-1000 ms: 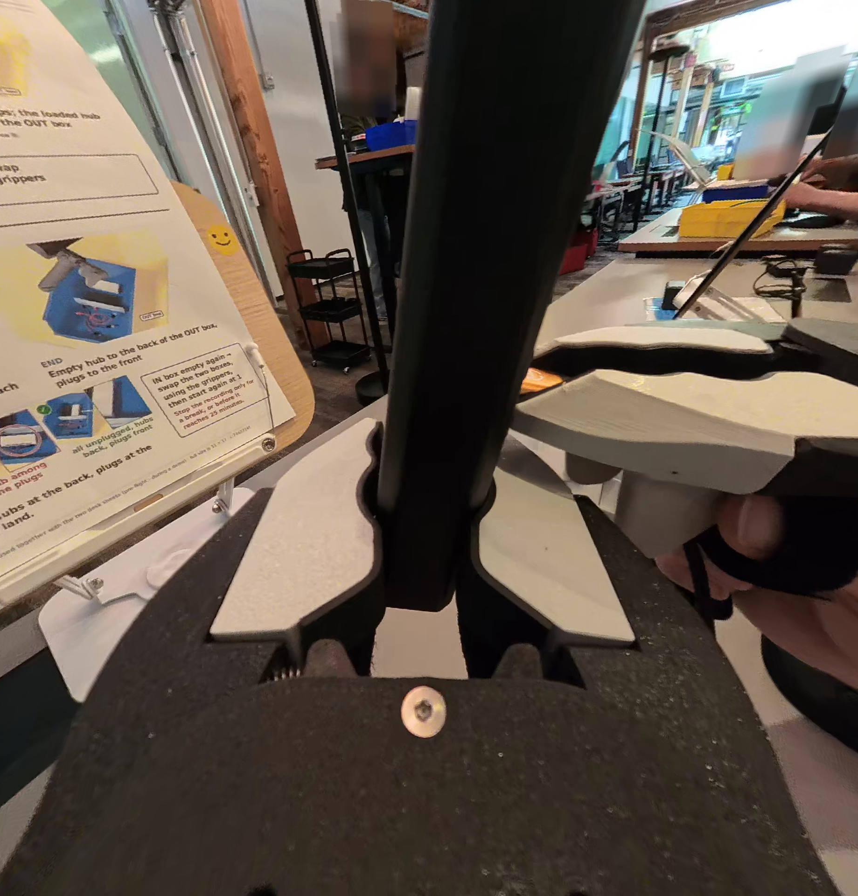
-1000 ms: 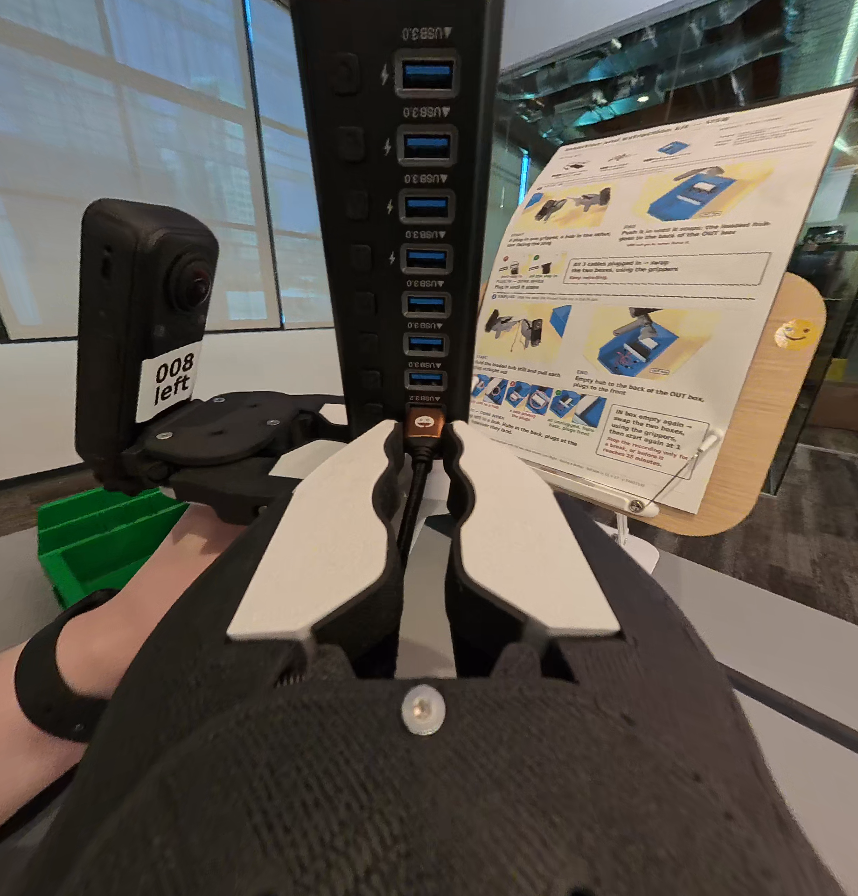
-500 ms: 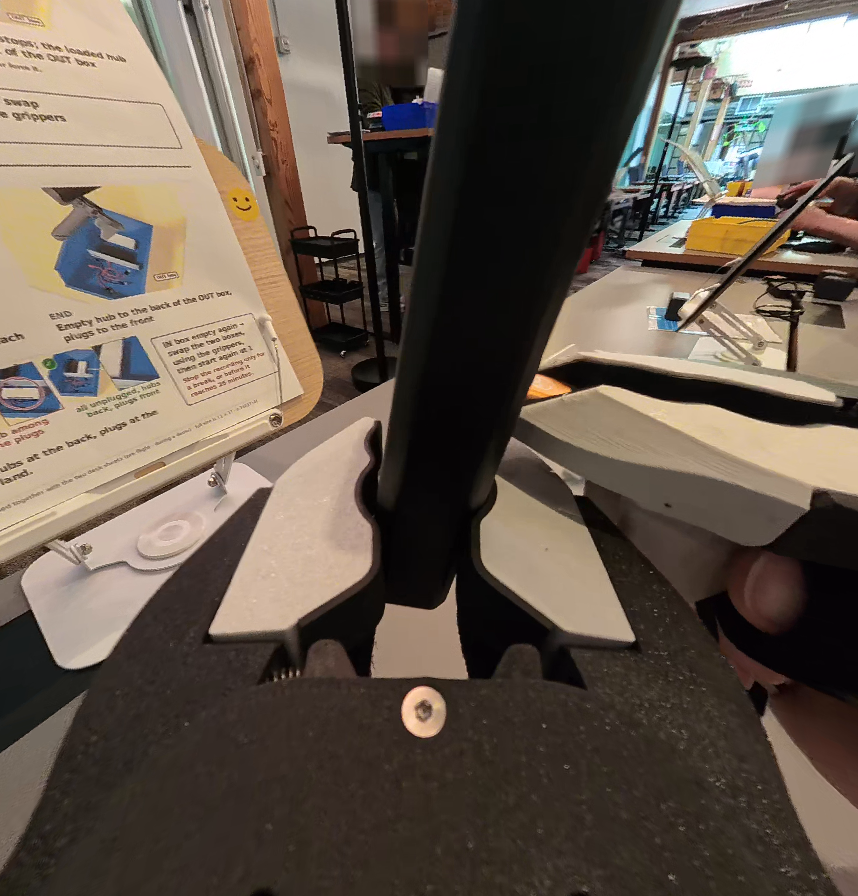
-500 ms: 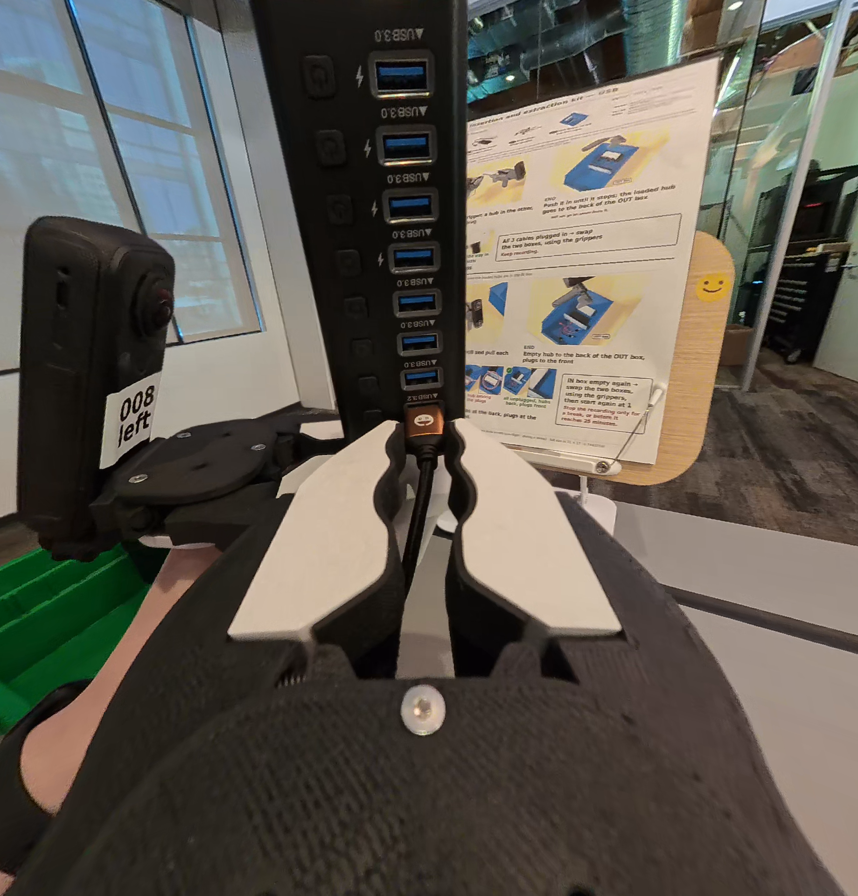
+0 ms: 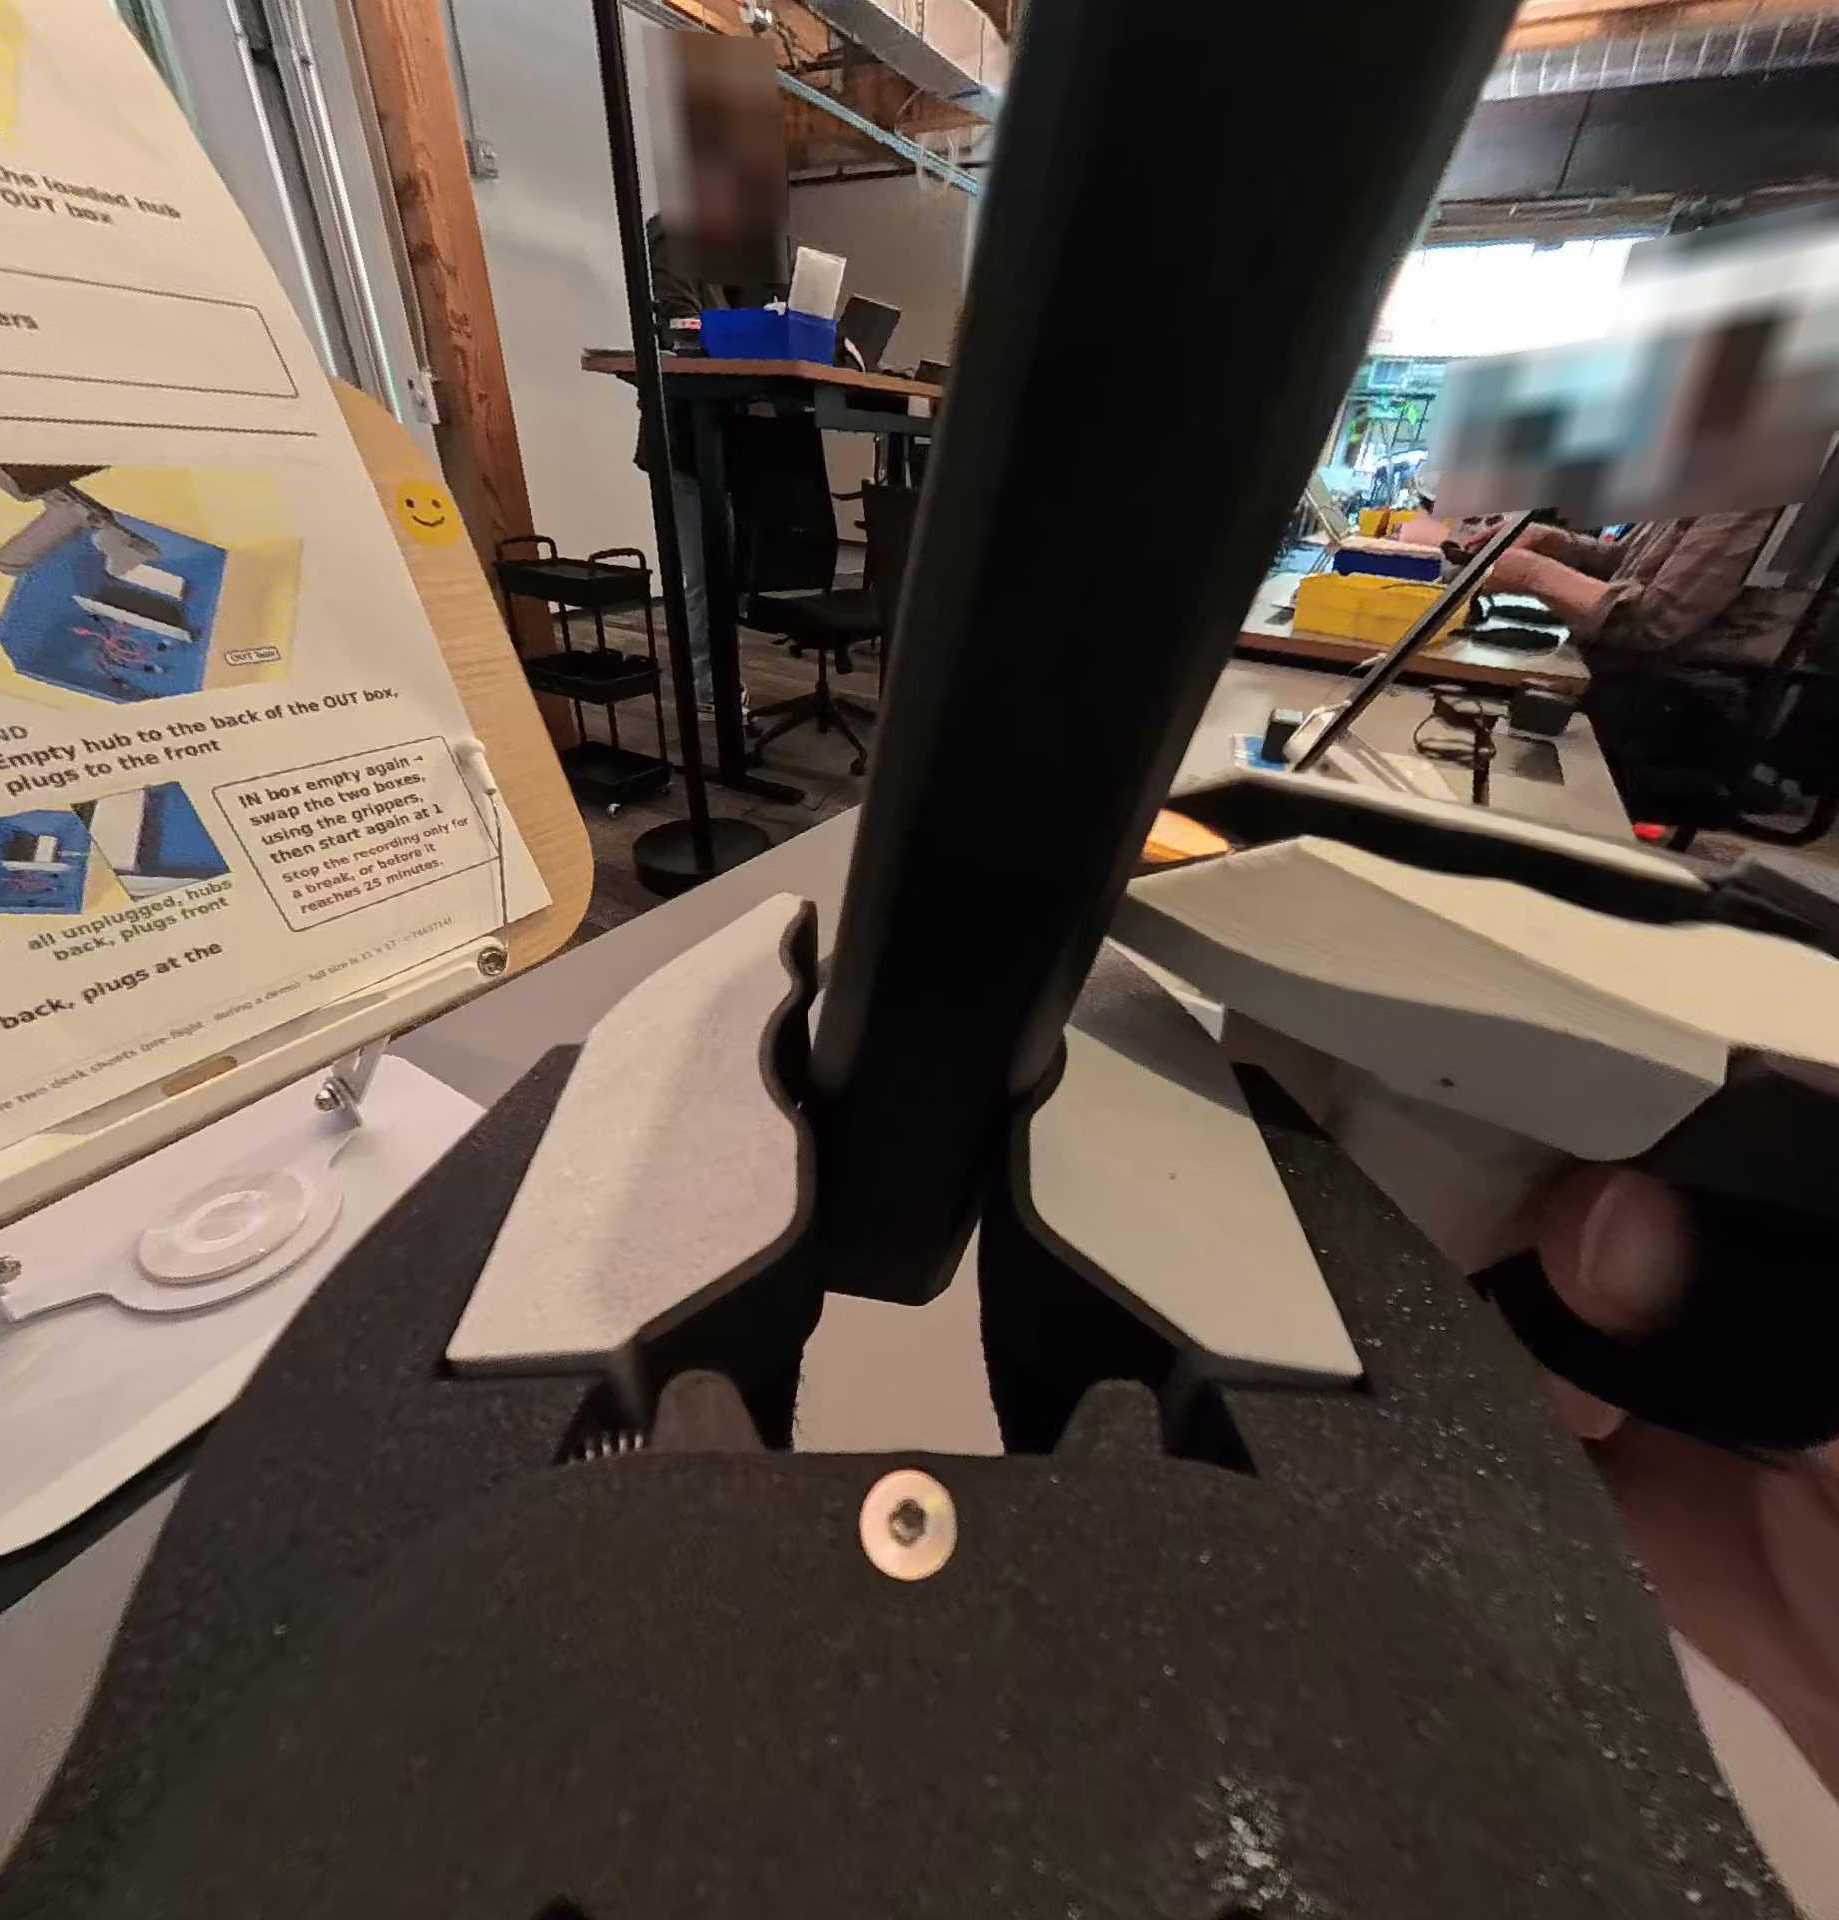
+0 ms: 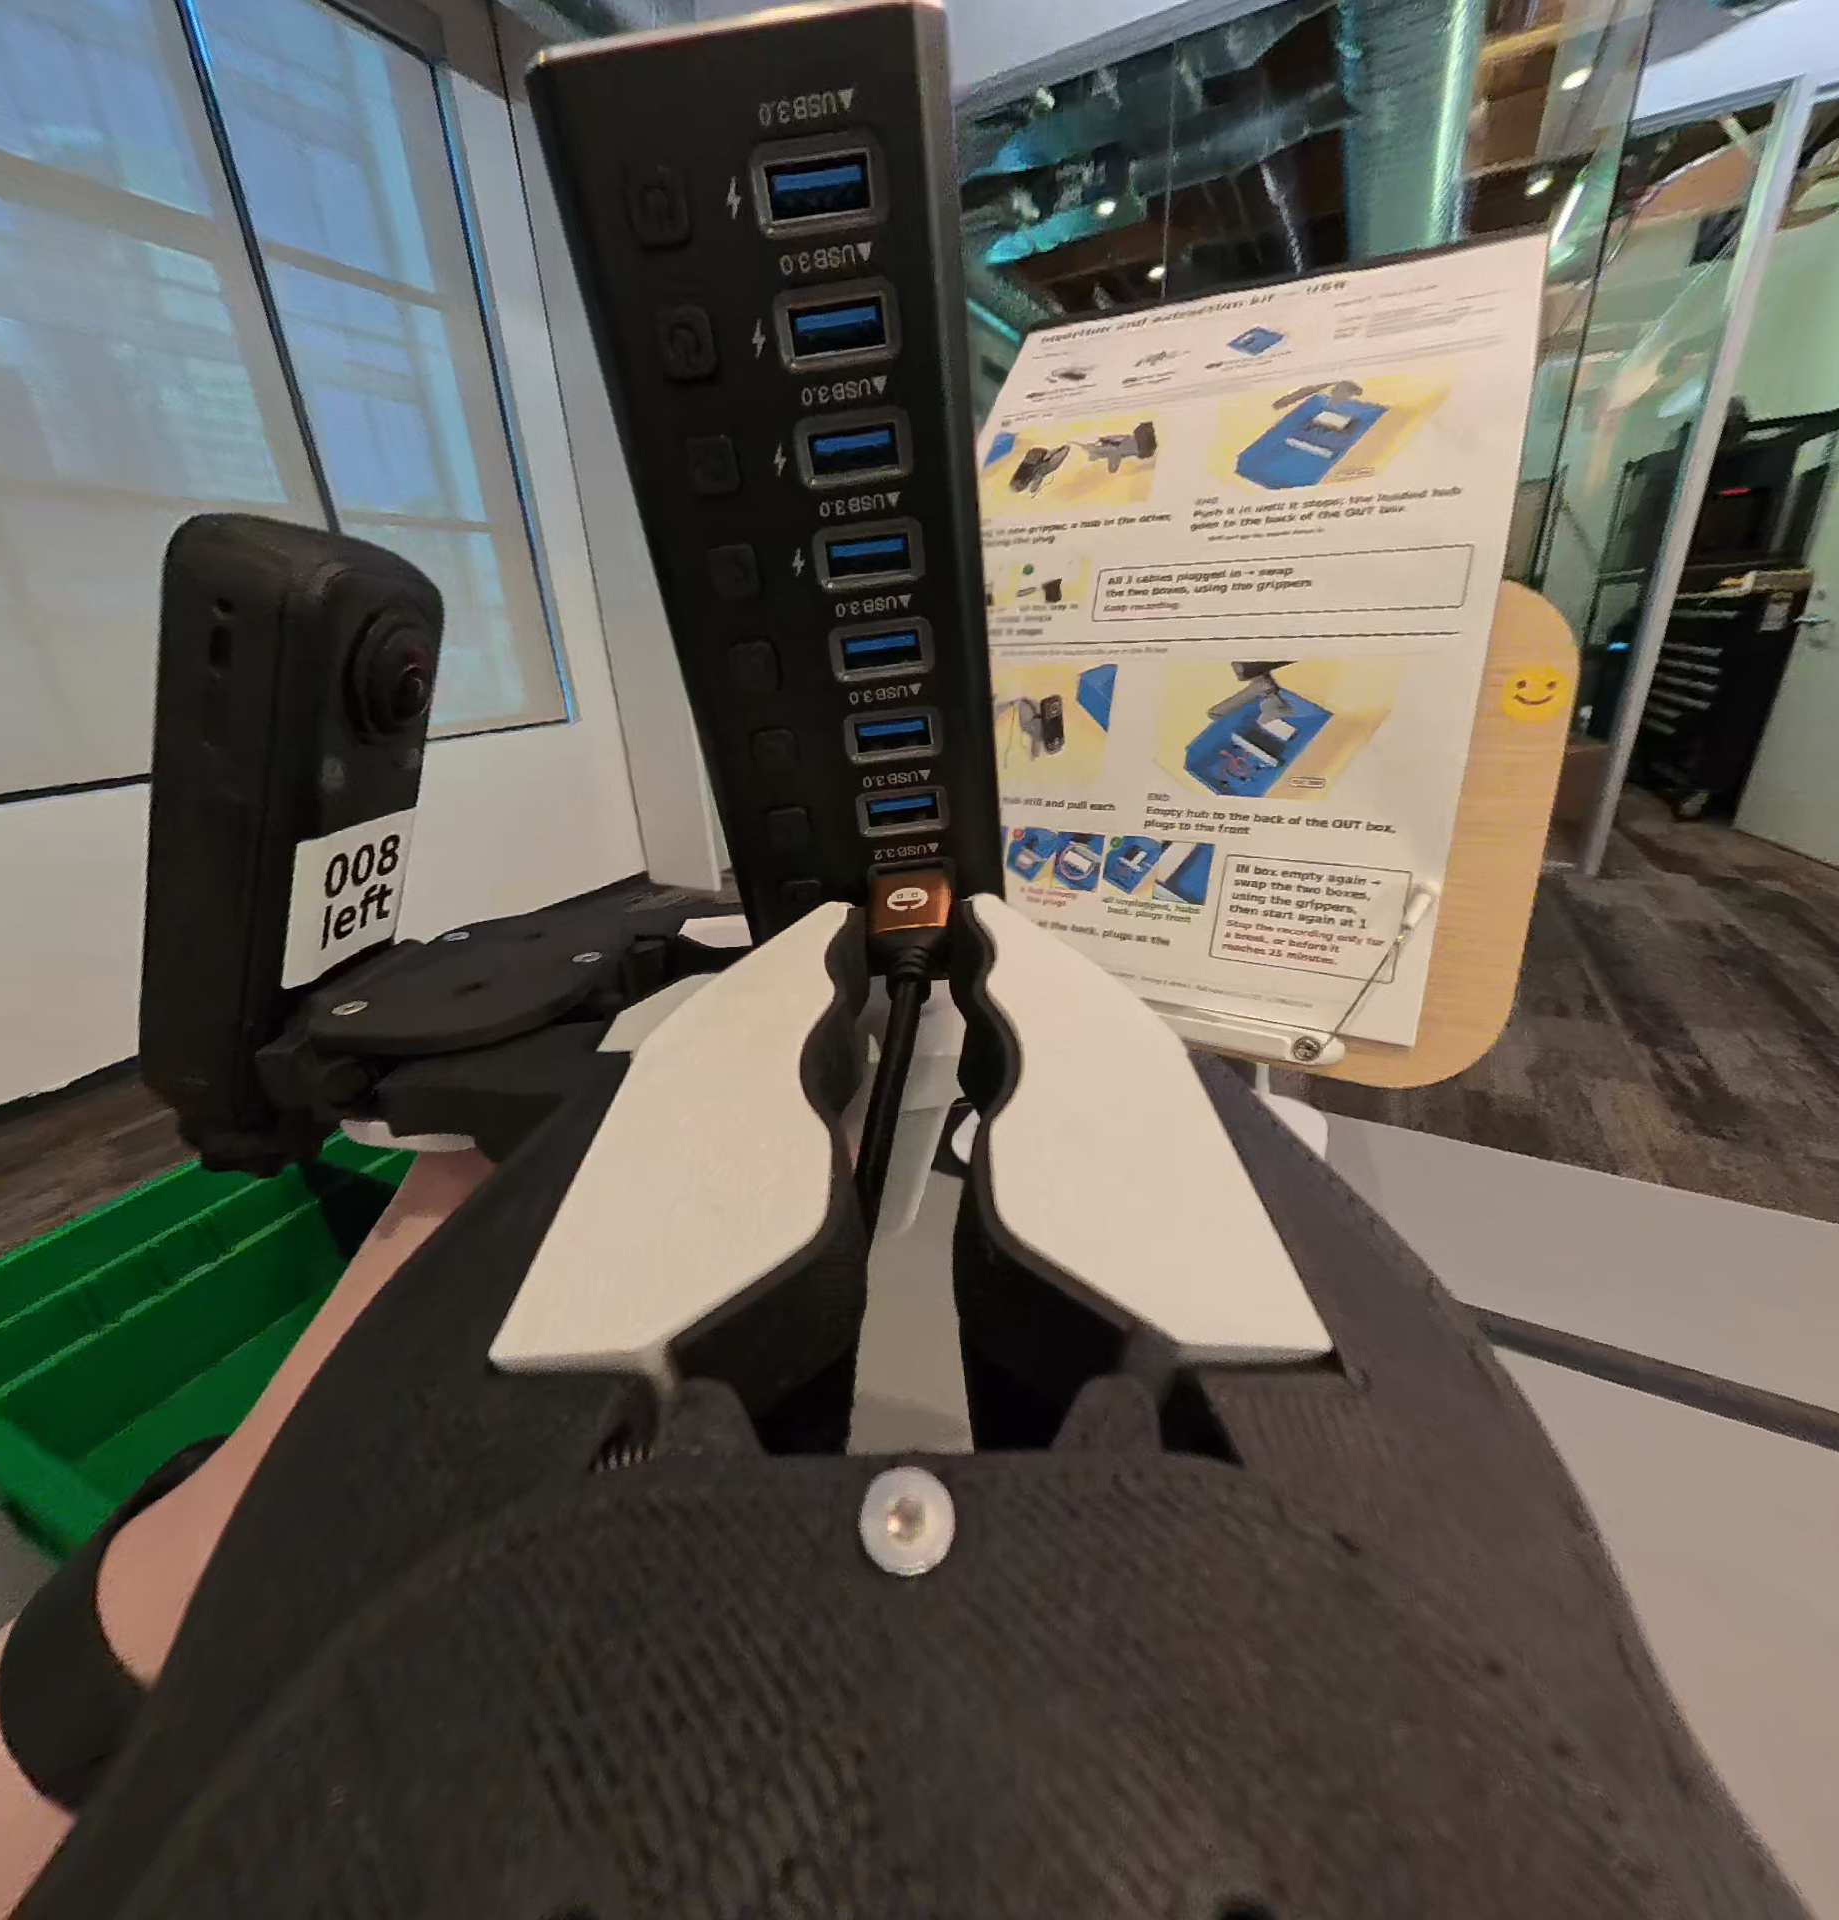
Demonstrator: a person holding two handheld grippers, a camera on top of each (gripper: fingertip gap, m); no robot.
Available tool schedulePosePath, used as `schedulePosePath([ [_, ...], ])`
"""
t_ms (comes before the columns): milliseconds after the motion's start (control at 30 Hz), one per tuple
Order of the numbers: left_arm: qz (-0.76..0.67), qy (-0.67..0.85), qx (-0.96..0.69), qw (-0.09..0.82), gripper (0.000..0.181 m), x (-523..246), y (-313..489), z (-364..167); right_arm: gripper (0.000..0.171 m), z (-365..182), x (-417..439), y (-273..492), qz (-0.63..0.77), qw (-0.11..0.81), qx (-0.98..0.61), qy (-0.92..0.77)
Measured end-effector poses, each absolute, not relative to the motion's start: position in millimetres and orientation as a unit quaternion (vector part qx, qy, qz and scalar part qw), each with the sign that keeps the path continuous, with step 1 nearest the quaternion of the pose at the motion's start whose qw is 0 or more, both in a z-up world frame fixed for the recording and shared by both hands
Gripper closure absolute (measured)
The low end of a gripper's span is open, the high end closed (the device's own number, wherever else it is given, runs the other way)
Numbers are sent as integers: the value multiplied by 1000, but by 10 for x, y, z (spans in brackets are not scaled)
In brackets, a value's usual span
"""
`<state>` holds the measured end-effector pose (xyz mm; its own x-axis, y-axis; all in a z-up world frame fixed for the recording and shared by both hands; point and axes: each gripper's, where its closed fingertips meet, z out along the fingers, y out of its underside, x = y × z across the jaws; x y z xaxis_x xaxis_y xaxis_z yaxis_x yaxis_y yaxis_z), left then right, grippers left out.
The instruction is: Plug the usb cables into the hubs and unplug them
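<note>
- Your left gripper [image 5: 910, 1091] is clamped on the lower end of the black hub [image 5: 1081, 540]; both white fingers [image 5: 666, 1122] press against its sides, and the hub rises up and away out of the top of the left wrist view.
- In the right wrist view the same hub [image 6: 790, 468] stands nearly upright, leaning a little to the left, with a column of blue ports [image 6: 853, 447] facing you; all the visible ones are empty.
- Your right gripper [image 6: 907, 935] has its fingers closed almost together on the orange plug [image 6: 907, 906], which sits at the bottom port of the hub. You cannot tell how deep it is seated.
- The black cable [image 6: 889, 1091] runs from the plug back down through the narrow gap between the fingers.
- Your right gripper also shows at the right of the left wrist view, reaching in sideways to the hub, with the orange plug [image 5: 1185, 836] just visible at its tip.
- The left gripper's camera [image 6: 281, 810] stands at the left of the right wrist view, above a green bin [image 6: 115, 1340].
- An instruction sheet [image 6: 1237, 644] on a wooden stand [image 6: 1528, 831] is behind the hub, on the grey table [image 6: 1642, 1455].
</note>
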<state>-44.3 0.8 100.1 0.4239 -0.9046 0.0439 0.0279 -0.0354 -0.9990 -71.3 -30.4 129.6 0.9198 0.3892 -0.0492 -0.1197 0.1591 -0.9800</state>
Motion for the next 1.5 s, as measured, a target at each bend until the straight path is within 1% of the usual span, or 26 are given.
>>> schedulePosePath([
  [133,-362,369,-605,605,148,-460,25,1012,155,1301,-697,-327,162,742,-640,-117],
  [200,-344,315,-636,615,149,-637,236,990,155,1338,-614,-426,124,763,-628,-89],
  [233,-368,288,-646,603,150,-779,351,976,156,1362,-559,-493,102,775,-619,-78],
  [300,-424,253,-649,579,150,-1063,493,985,155,1350,-613,-557,122,772,-616,-101],
  [400,-403,254,-656,586,151,-1323,584,975,155,1363,-651,-620,162,757,-620,-126],
  [467,-421,271,-639,584,150,-1277,491,1045,155,1391,-657,-661,159,750,-624,-153],
  [533,-426,292,-630,579,150,-1166,383,1088,155,1334,-715,-690,174,721,-639,-204],
  [633,-421,326,-621,575,150,-1011,248,1109,155,1380,-545,-731,190,688,-652,-258],
  [700,-419,345,-618,569,150,-938,179,1109,155,1624,-261,-787,185,676,-653,-287],
  [767,-418,359,-615,564,151,-882,123,1115,155,1786,85,-821,158,636,-681,-328],
  [833,-423,366,-610,562,151,-835,72,1138,155,1900,434,-843,112,617,-686,-368],
  [900,-430,372,-605,558,151,-791,20,1162,155,1775,818,-809,73,569,-725,-382],
  [967,-433,378,-600,556,151,-754,-22,1179,155,1512,1101,-788,79,521,-754,-392],
  [1200,-428,400,-598,547,151,-642,-133,1164,155,117,1765,-648,172,385,-838,-347],
  [1267,-428,404,-598,544,151,-616,-152,1158,155,-229,1837,-672,207,361,-845,-337],
  [1333,-429,406,-598,541,150,-593,-166,1151,155,-439,1823,-726,261,351,-836,-332],
  [1433,-429,410,-599,538,151,-567,-181,1137,155,-535,1819,-745,313,366,-817,-317],
  [1500,-430,412,-598,536,150,-551,-194,1134,155,-572,1891,-759,318,367,-818,-309],
])
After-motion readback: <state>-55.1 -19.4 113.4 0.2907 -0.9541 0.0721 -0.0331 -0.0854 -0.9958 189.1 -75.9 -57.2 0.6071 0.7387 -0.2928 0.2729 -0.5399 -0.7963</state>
